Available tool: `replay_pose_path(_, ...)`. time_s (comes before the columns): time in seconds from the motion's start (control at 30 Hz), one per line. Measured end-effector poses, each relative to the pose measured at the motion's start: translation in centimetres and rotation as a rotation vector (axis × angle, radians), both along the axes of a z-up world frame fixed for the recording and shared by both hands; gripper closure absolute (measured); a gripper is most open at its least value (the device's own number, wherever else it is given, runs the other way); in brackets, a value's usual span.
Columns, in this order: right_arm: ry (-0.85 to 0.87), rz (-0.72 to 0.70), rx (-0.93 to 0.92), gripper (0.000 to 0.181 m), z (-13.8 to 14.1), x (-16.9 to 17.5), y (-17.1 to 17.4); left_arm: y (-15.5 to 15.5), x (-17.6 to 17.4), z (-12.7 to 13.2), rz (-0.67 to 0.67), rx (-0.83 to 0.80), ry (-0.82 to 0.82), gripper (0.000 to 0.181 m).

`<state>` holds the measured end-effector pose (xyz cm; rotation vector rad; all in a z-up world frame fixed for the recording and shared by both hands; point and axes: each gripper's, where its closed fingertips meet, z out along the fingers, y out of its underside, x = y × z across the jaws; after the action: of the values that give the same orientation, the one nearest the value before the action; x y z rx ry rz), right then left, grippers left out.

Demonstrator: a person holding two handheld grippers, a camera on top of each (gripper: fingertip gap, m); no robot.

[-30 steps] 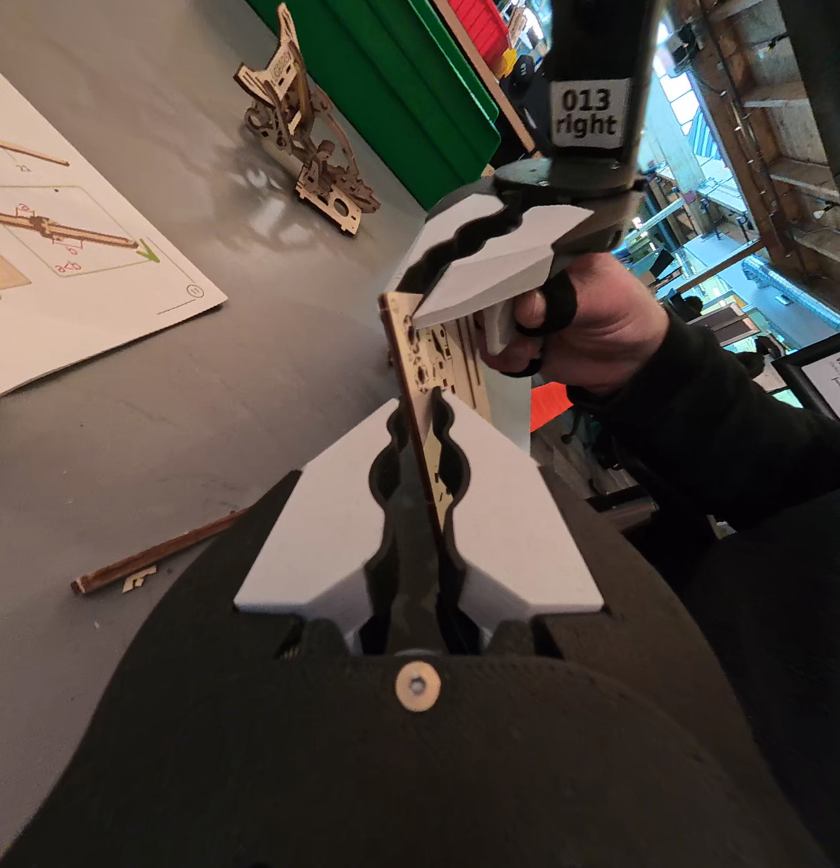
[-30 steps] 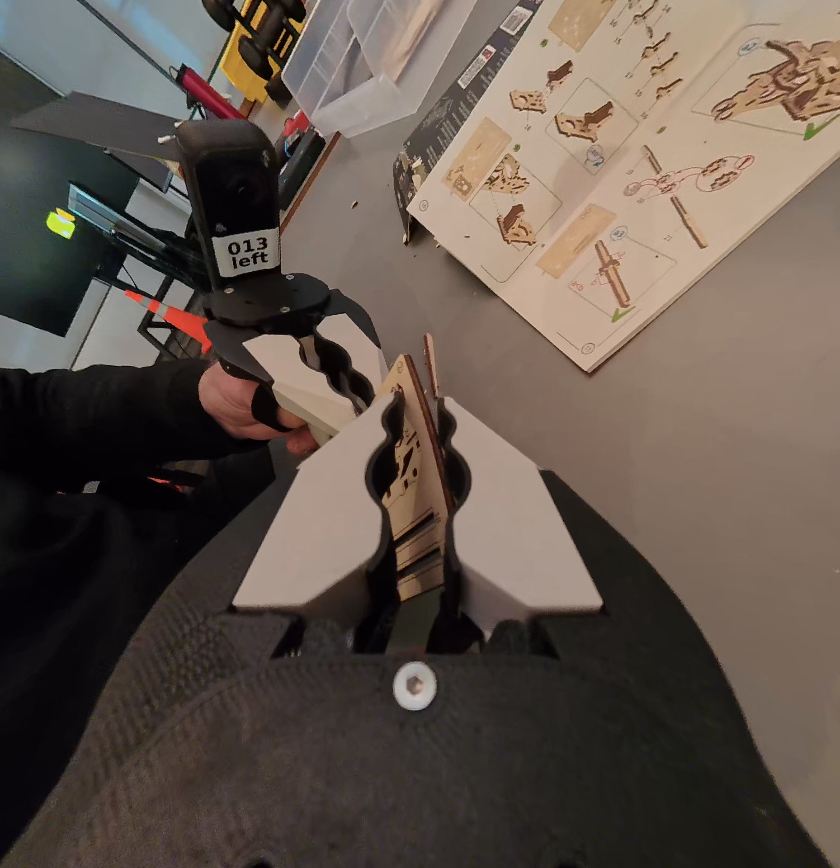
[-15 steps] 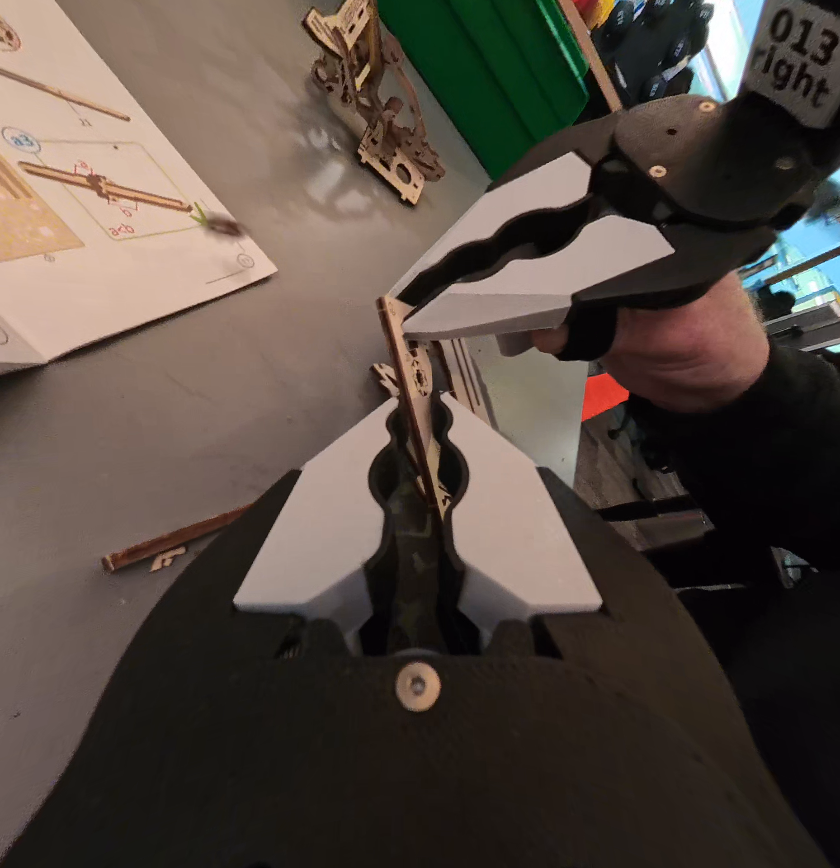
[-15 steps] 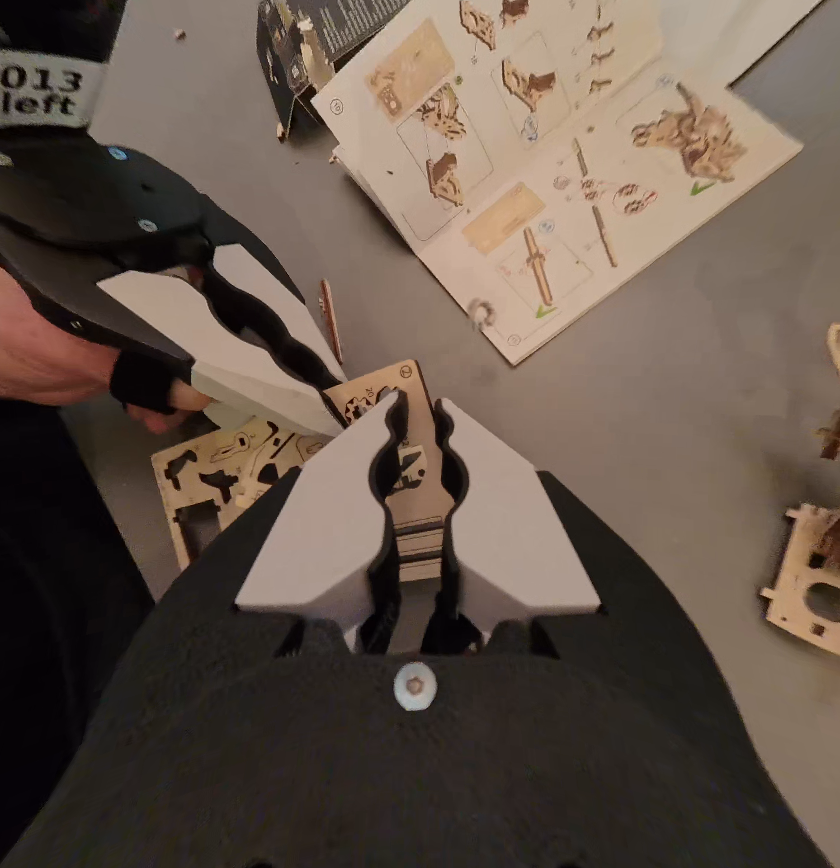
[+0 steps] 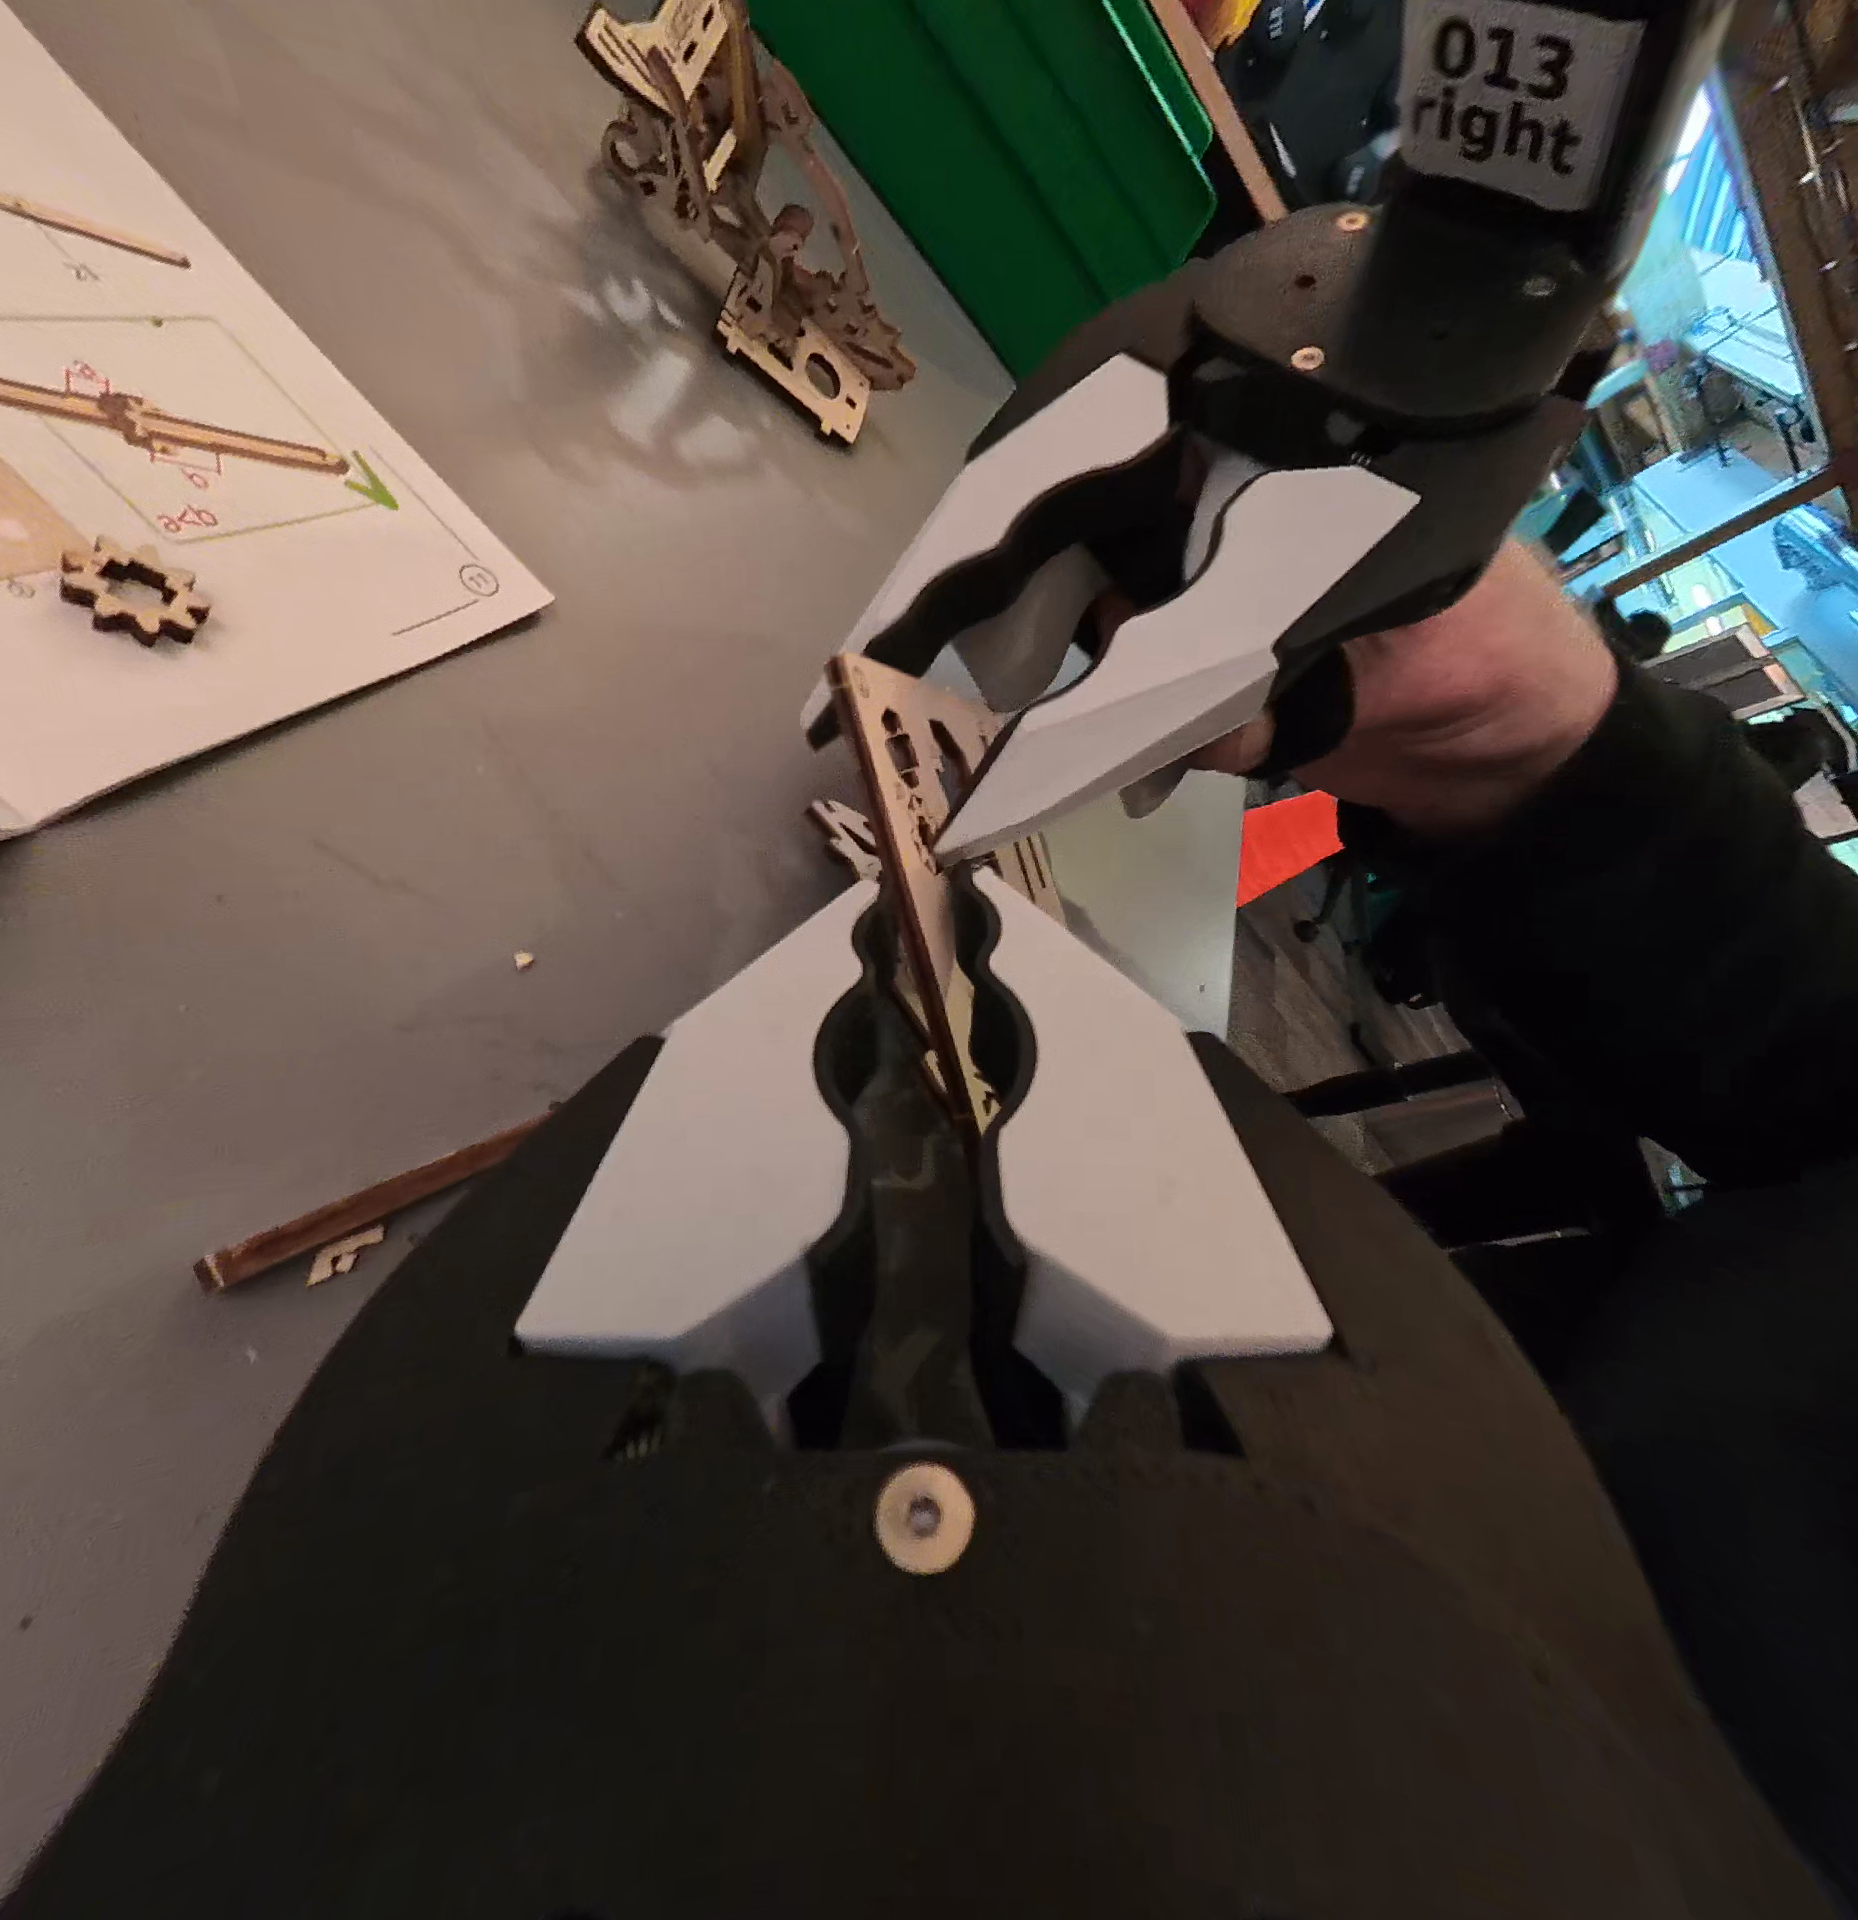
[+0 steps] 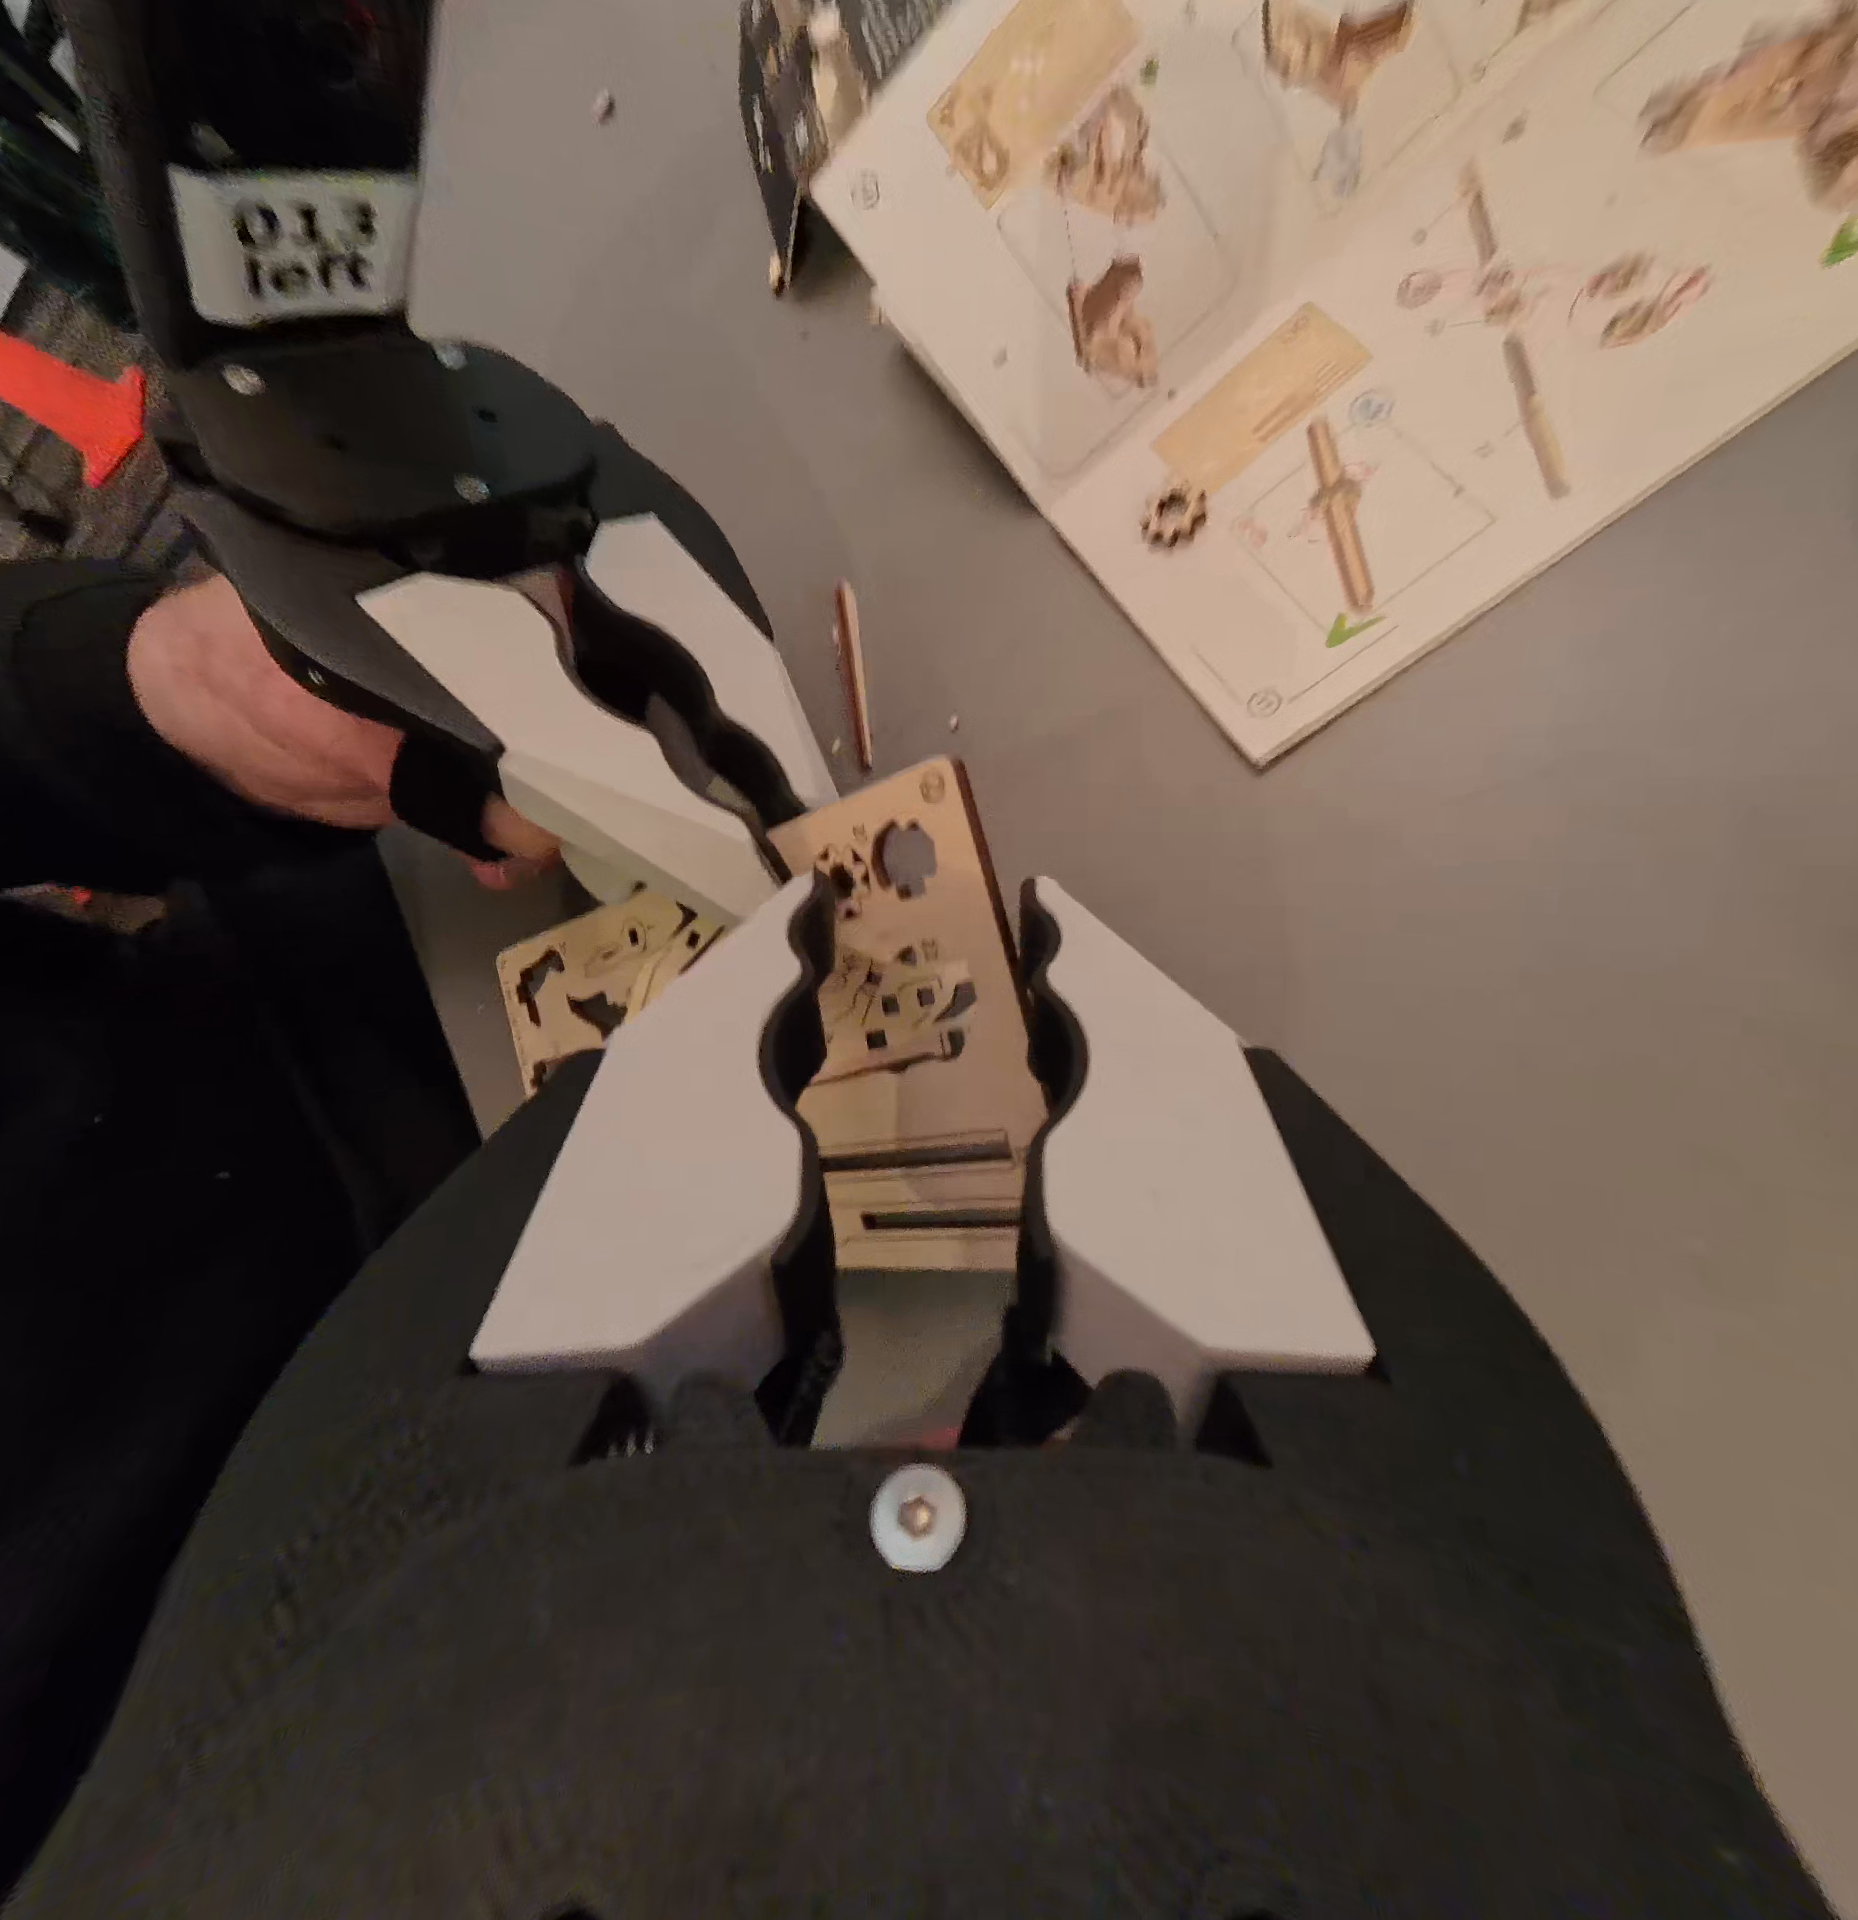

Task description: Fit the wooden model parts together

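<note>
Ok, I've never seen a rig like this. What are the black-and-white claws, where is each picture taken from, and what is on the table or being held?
There is no robot here. A person holds a hand-squeezed two-finger gripper in each hand, and each gripper has a camera looking along its fingers. One picture comes from the left gripper and the other from the right gripper, so each view also shows the other gripper farther off.

The left gripper is closed on a thin laser-cut plywood parts sheet, gripping it on edge. The right gripper is open, with one fingertip against that sheet.

On the grey table lie a white illustrated instruction booklet with a small wooden gear on it, a half-built wooden model, a thin wooden stick and a second plywood sheet lying flat.
</note>
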<state>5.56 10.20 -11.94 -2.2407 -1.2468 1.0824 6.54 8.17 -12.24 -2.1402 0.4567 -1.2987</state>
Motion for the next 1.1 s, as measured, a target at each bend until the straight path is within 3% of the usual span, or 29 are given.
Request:
replay_pose_path(0.27, 0.052, 0.049, -0.111, 0.153, -0.4, 0.0, -0.5, -0.3, 0.1, -0.3, -0.032, 0.059, 0.069, 0.174)
replay_pose_path(0.47, -0.018, 0.028, -0.038, 0.153, -1.2, 0.0, -0.3, 0.0, -0.1, -0.8, -0.011, 0.038, 0.098, 0.173)
replay_pose_path(0.6, 0.012, 0.026, -0.060, 0.153, -1.0, -0.1, -0.3, -0.1, 0.0, 0.1, -0.025, 0.060, 0.030, 0.175)
replay_pose_path(0.73, 0.121, 0.080, -0.176, 0.155, 0.0, -0.1, -1.2, -1.1, 0.2, 0.8, -0.110, 0.095, -0.002, 0.175)
replay_pose_path(0.9, 0.172, 0.171, -0.188, 0.157, 1.4, -0.3, -1.8, -1.6, 0.3, 2.3, -0.186, 0.152, -0.077, 0.176)
replay_pose_path(1.1, 0.250, 0.274, -0.257, 0.170, 2.4, -0.3, -3.1, -2.4, 0.4, 2.6, -0.276, 0.171, -0.096, 0.176)
